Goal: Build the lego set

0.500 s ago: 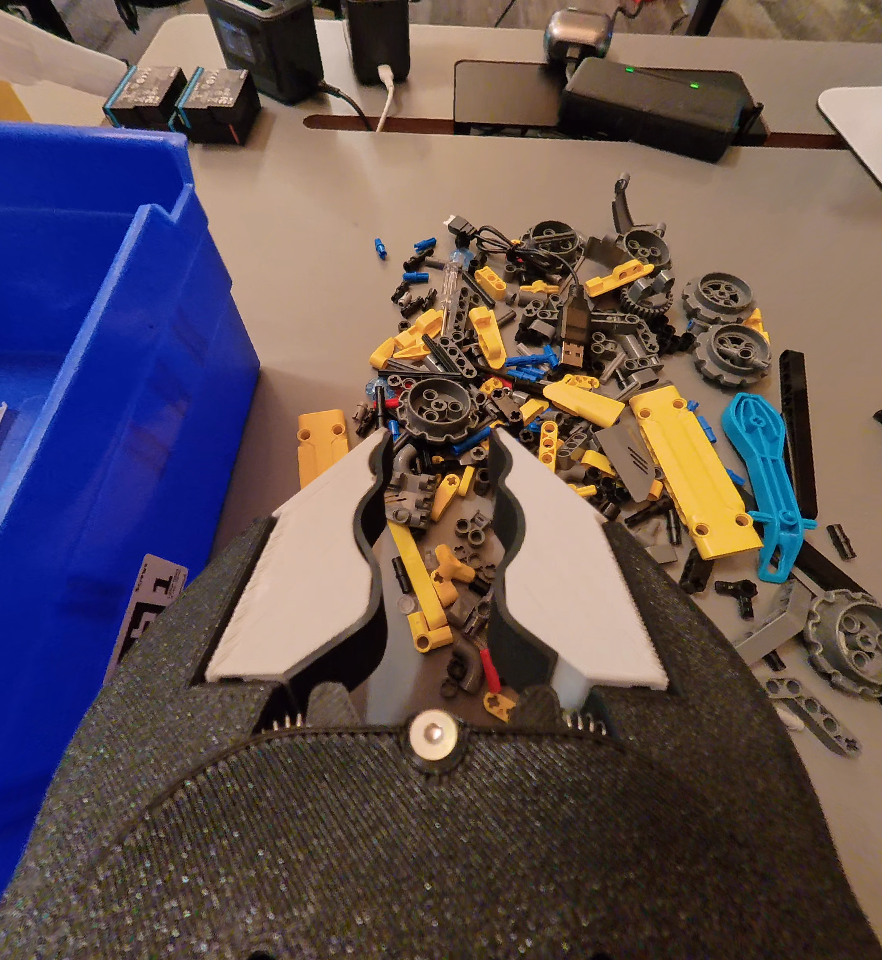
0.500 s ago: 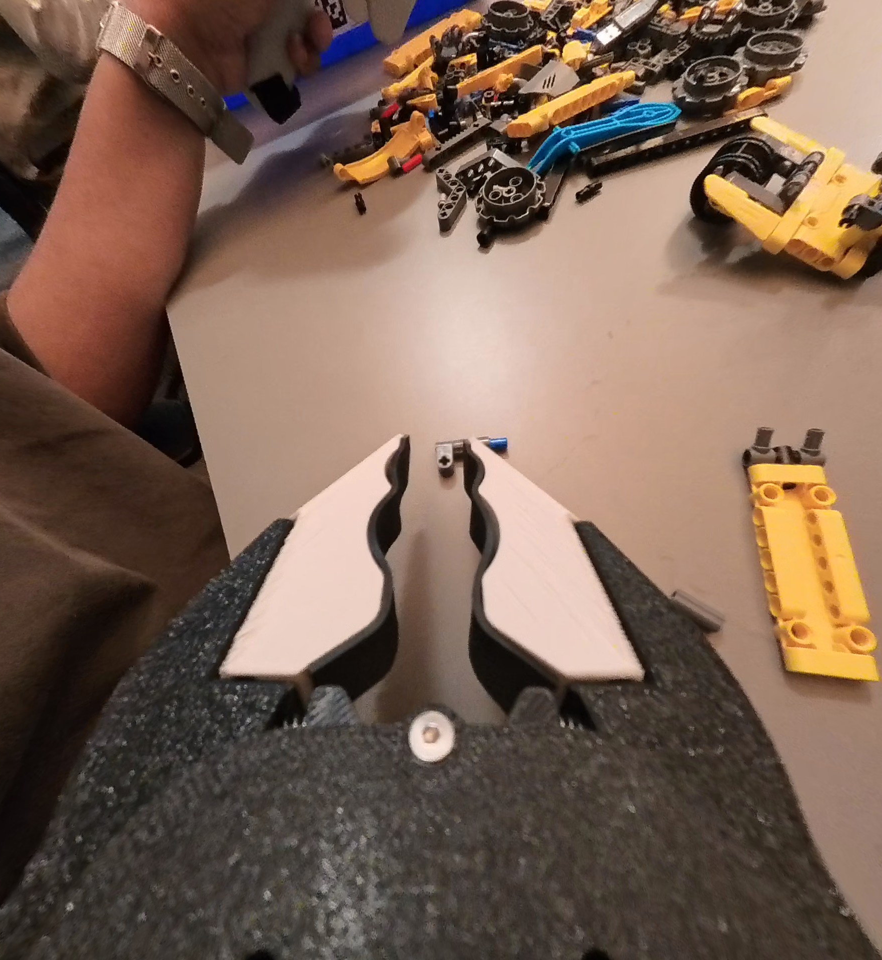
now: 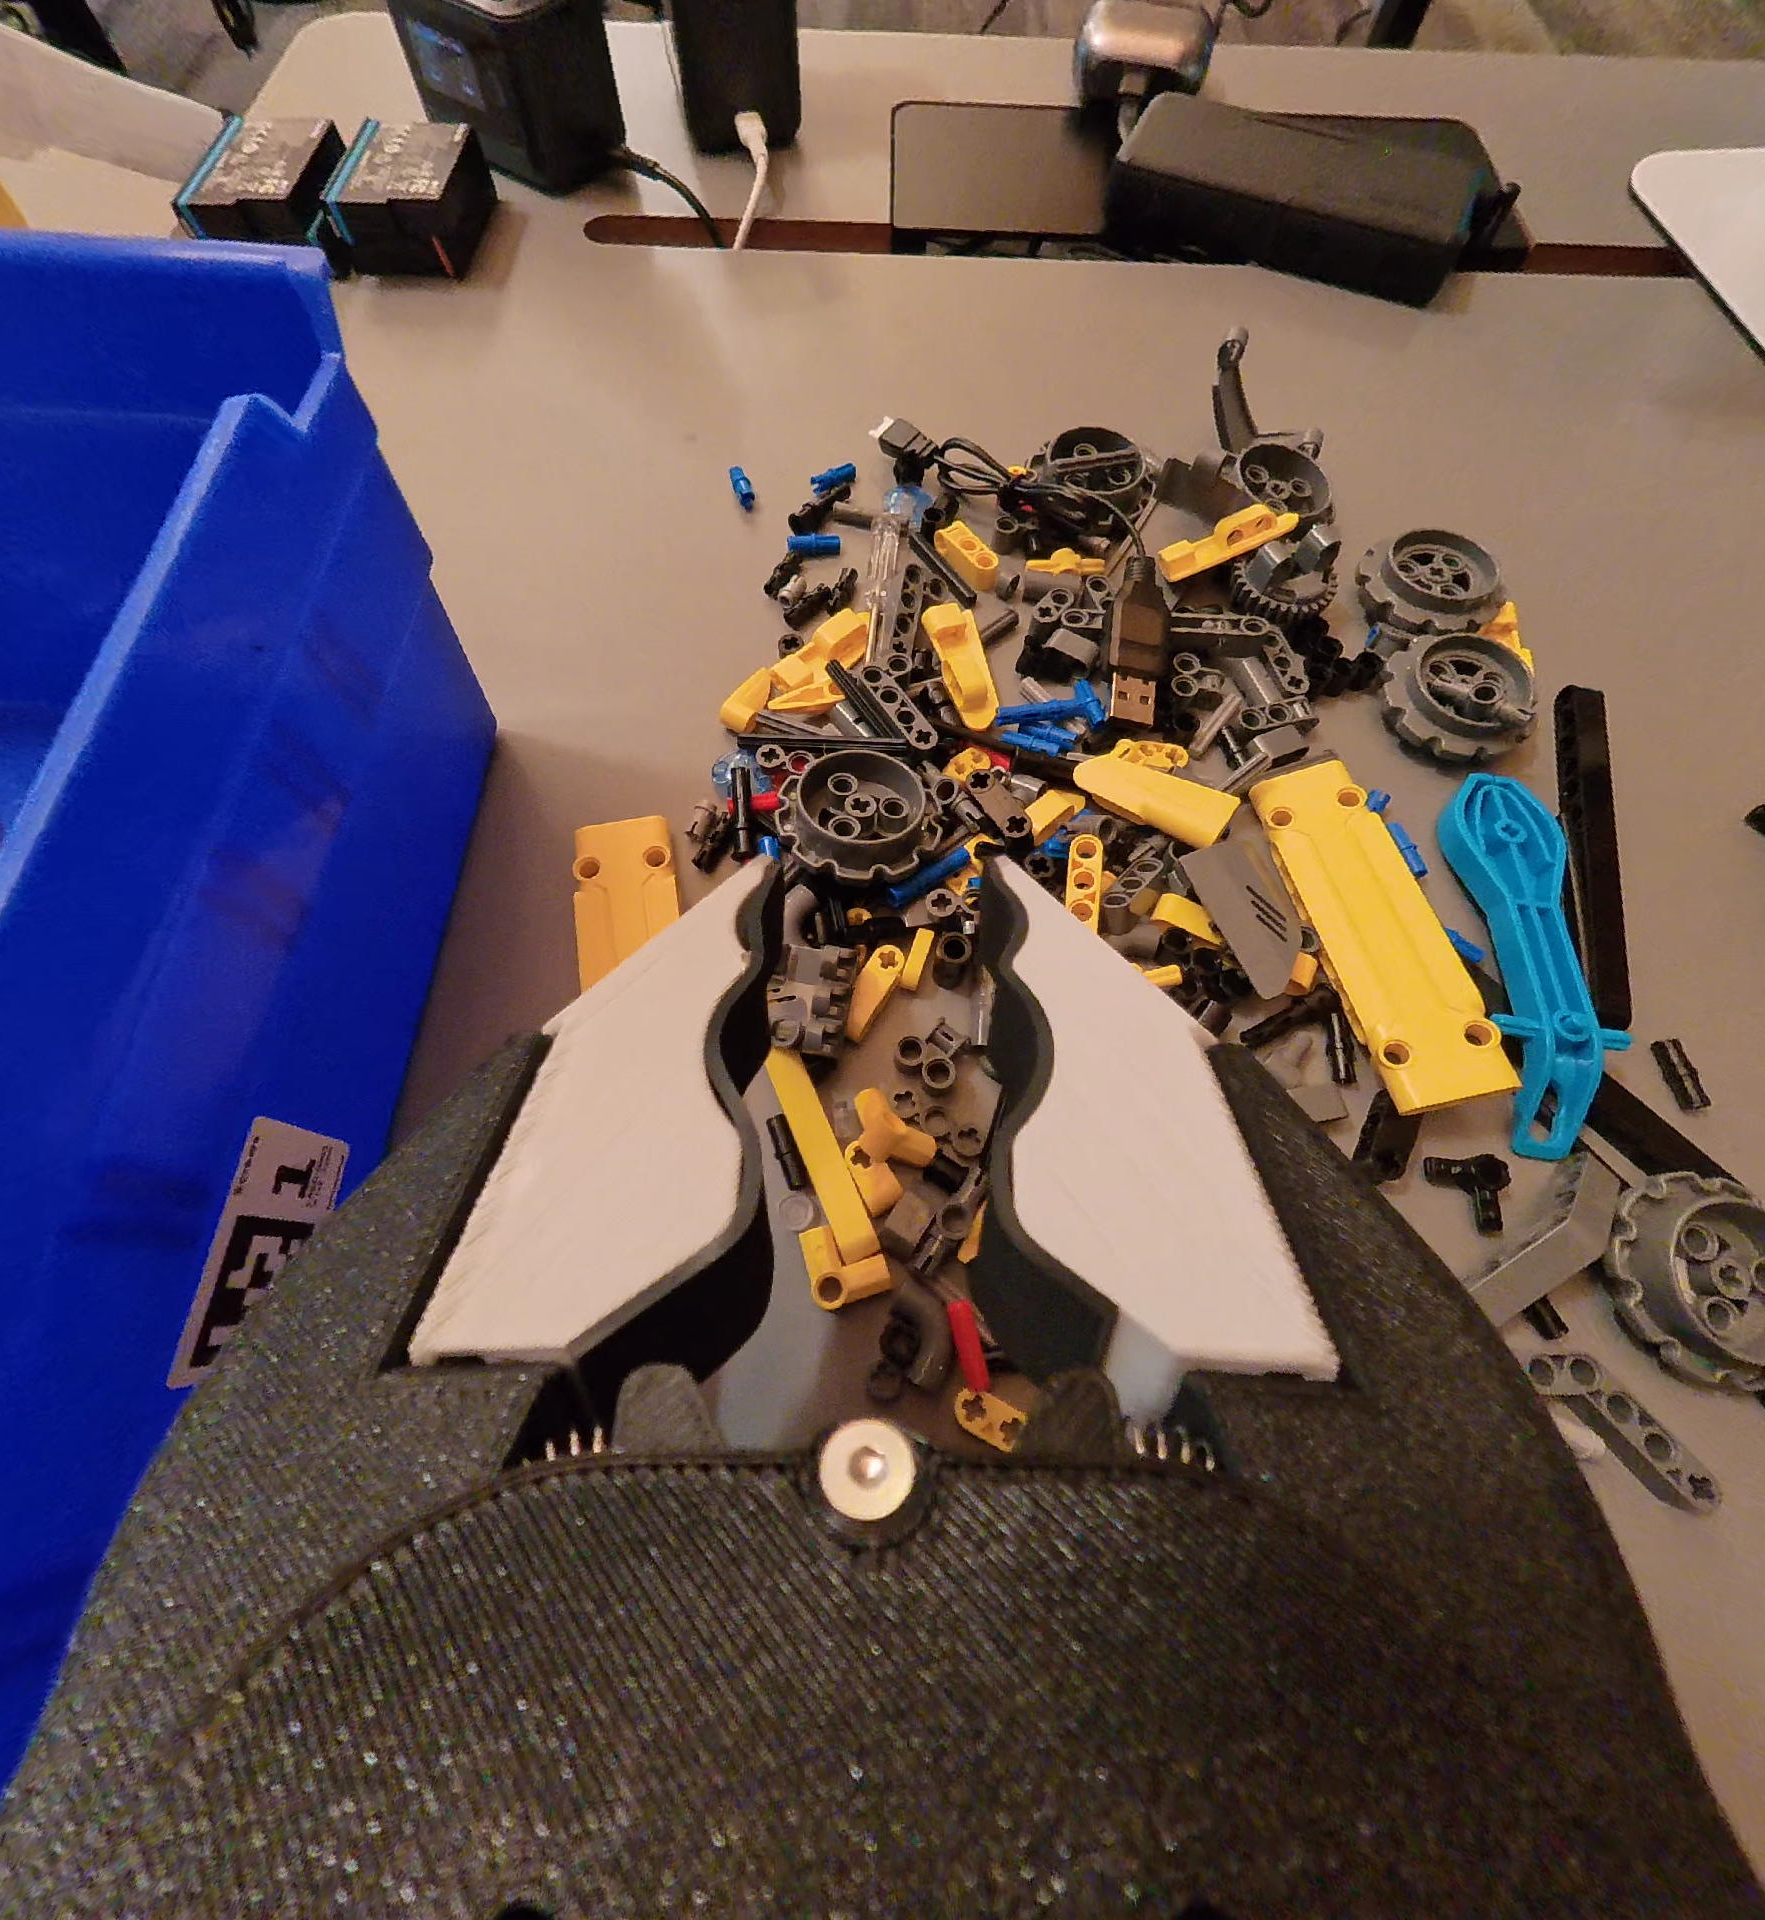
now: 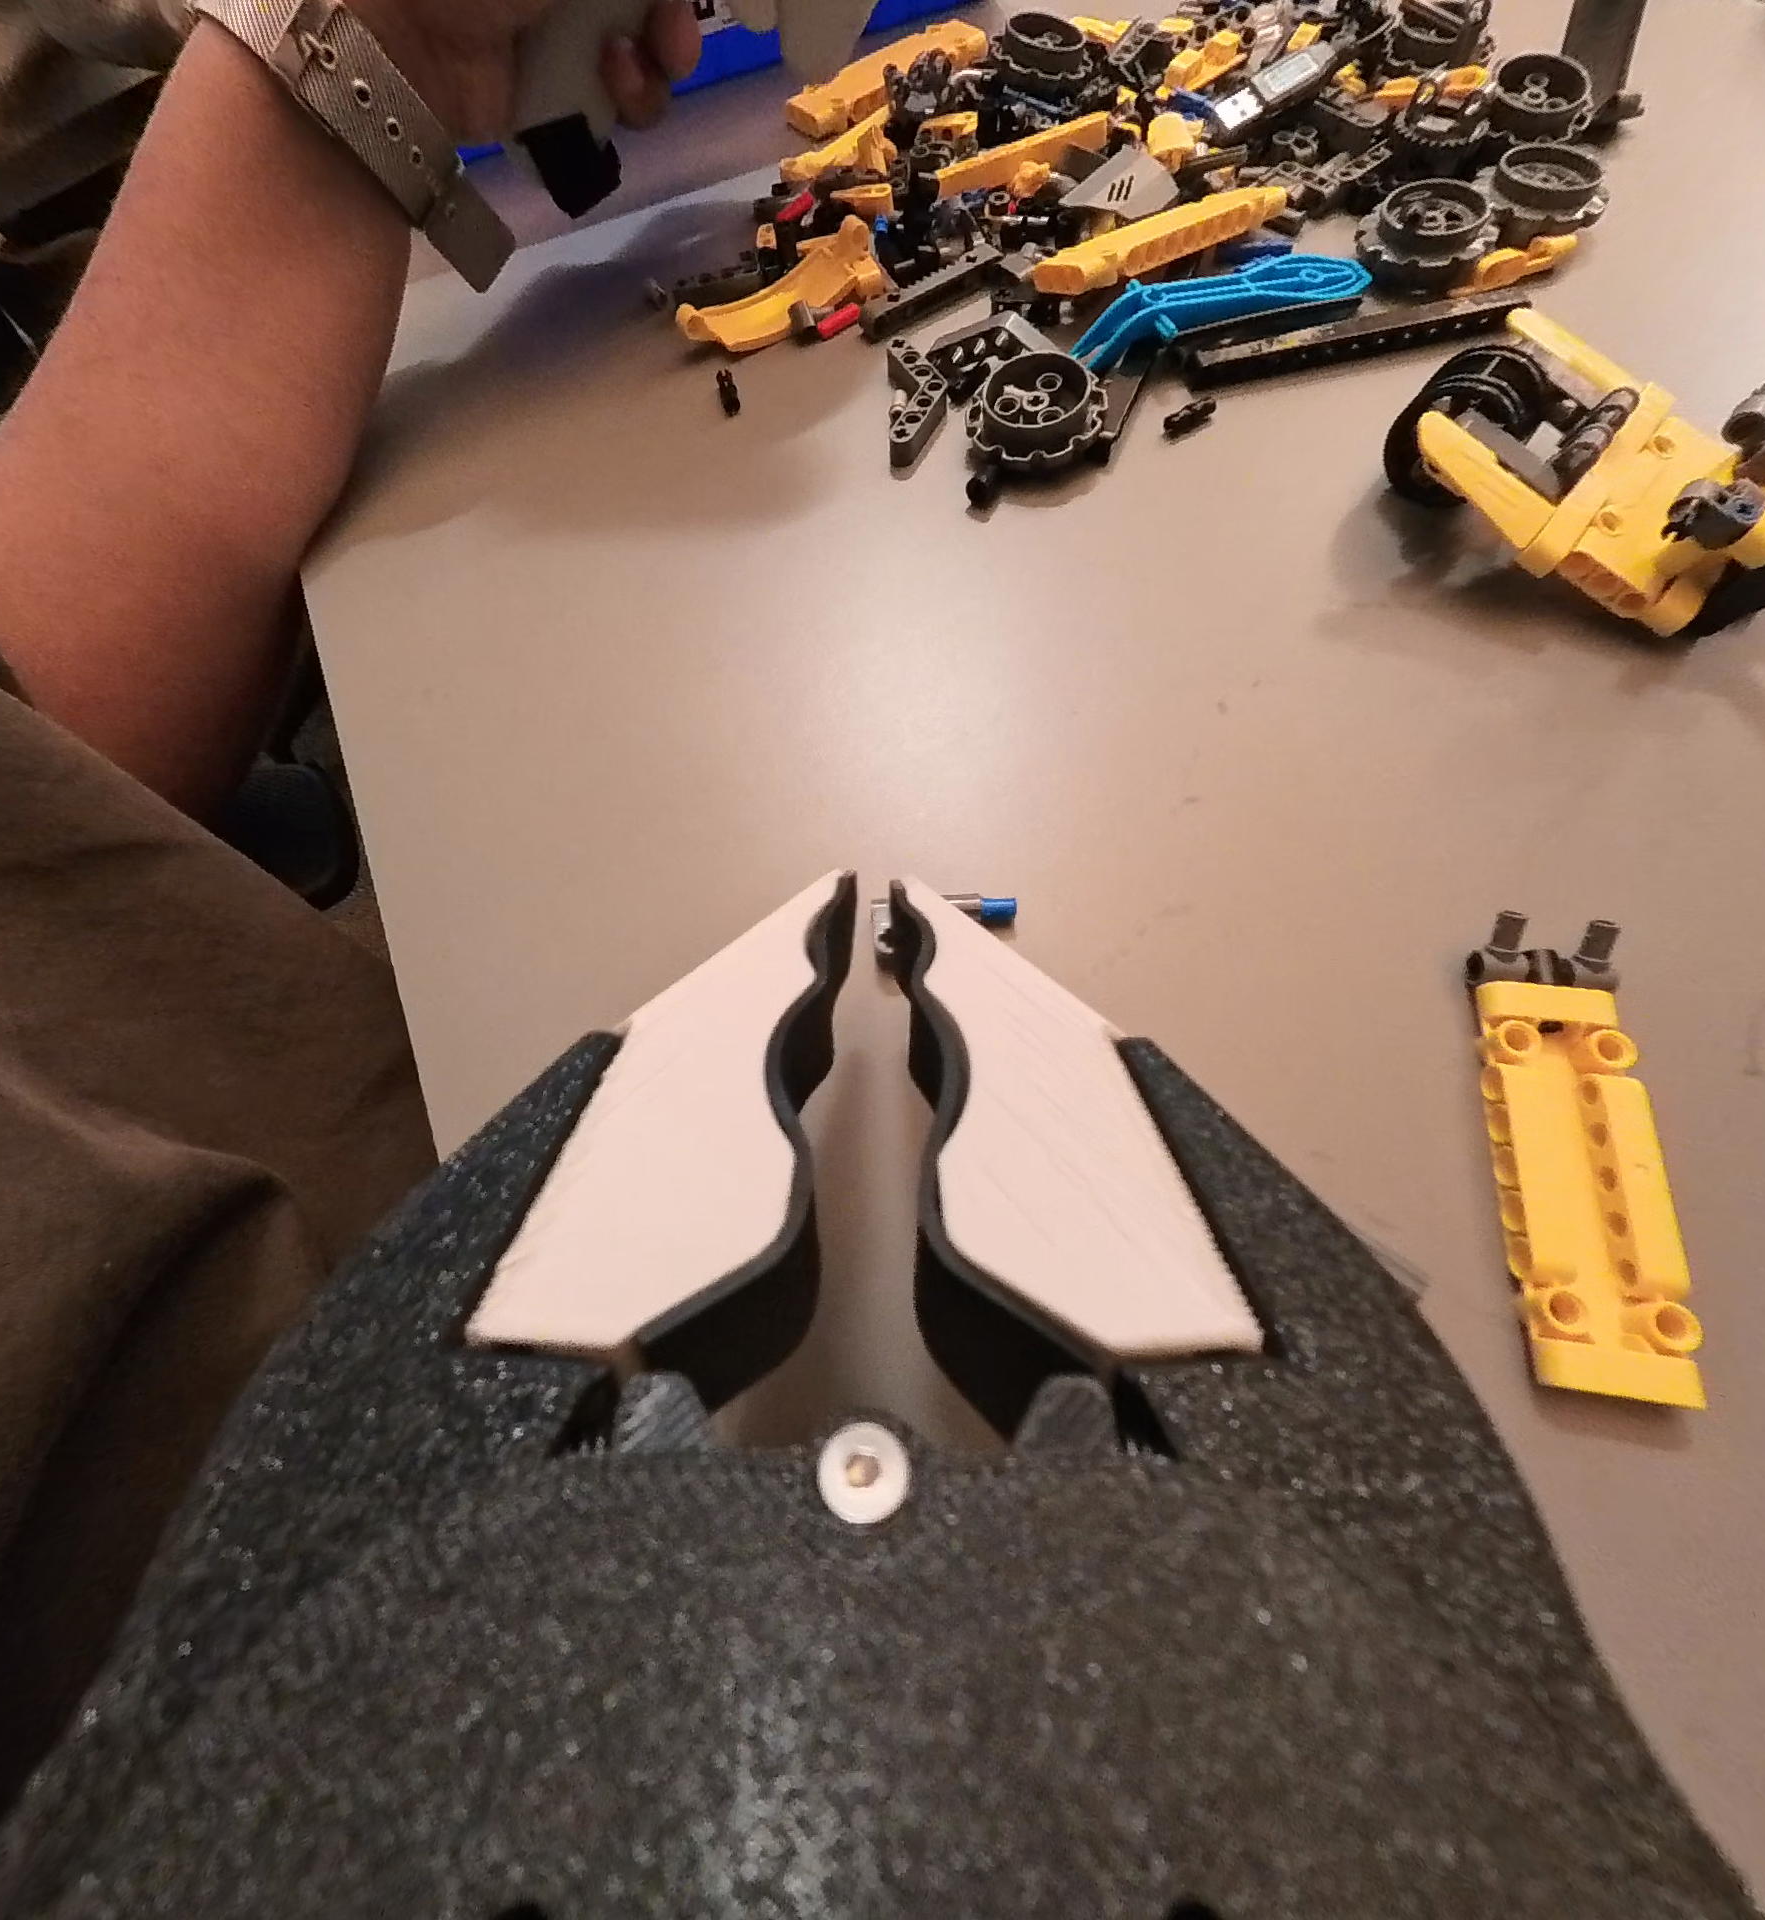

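Note:
My left gripper [image 3: 878, 873] is open and hovers over the near side of a pile of yellow, grey, black and blue building-toy parts [image 3: 1065, 727]. Its tips are just short of a dark grey wheel hub [image 3: 852, 816]. Small grey and yellow parts lie between its fingers. My right gripper [image 4: 870, 894] is closed to a narrow gap on a small grey connector [image 4: 880, 927] on the grey table. A blue pin [image 4: 992, 909] sticks out to the right of its tip. The connector is mostly hidden by the fingers.
A blue bin [image 3: 182, 727] stands left of the pile. Black chargers and boxes [image 3: 1293, 187] line the far edge. A yellow panel [image 4: 1574, 1174] and a partly built yellow model [image 4: 1626, 488] lie right of my right gripper. A person's forearm [image 4: 161, 416] is at its left. The left gripper's tips are roughly 35 cm from the right gripper's. My left tips are roughly 4 cm from the dark grey wheel hub [image 3: 852, 816]. It is also in sight in the right wrist view [image 4: 1035, 45].
My right gripper's fingers have closed from a wider gap onto the small grey connector. My left gripper has hardly moved and stays open over the pile.

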Demonstrator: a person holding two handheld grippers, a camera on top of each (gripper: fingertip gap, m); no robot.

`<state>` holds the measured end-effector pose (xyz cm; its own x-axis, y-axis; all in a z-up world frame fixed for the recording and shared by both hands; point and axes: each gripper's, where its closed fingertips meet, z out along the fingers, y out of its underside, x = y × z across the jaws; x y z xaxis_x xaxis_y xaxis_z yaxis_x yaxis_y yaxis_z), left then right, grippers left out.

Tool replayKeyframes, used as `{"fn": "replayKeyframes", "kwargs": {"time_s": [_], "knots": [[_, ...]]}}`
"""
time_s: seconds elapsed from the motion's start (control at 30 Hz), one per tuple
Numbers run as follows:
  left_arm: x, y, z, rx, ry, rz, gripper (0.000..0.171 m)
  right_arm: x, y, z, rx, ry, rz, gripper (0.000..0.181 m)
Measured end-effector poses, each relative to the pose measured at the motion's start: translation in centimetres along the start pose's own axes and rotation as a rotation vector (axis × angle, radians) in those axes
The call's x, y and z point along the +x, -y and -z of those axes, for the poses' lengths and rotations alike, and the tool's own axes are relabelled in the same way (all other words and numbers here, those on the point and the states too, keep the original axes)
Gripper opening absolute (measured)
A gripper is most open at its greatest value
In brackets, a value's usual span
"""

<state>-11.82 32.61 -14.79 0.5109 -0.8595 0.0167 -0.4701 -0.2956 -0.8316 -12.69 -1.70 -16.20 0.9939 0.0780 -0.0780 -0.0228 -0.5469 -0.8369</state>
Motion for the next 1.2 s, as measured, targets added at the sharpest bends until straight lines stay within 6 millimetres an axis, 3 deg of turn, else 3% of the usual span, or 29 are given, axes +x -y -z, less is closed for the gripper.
{"fn": "replayKeyframes", "kwargs": {"time_s": [1.2], "knots": [[0.0,0.6,0.2,0.03,0.014,-0.011,0.034,1.4,-0.2,-0.1,-0.013,-0.077,-0.041,0.0]]}}
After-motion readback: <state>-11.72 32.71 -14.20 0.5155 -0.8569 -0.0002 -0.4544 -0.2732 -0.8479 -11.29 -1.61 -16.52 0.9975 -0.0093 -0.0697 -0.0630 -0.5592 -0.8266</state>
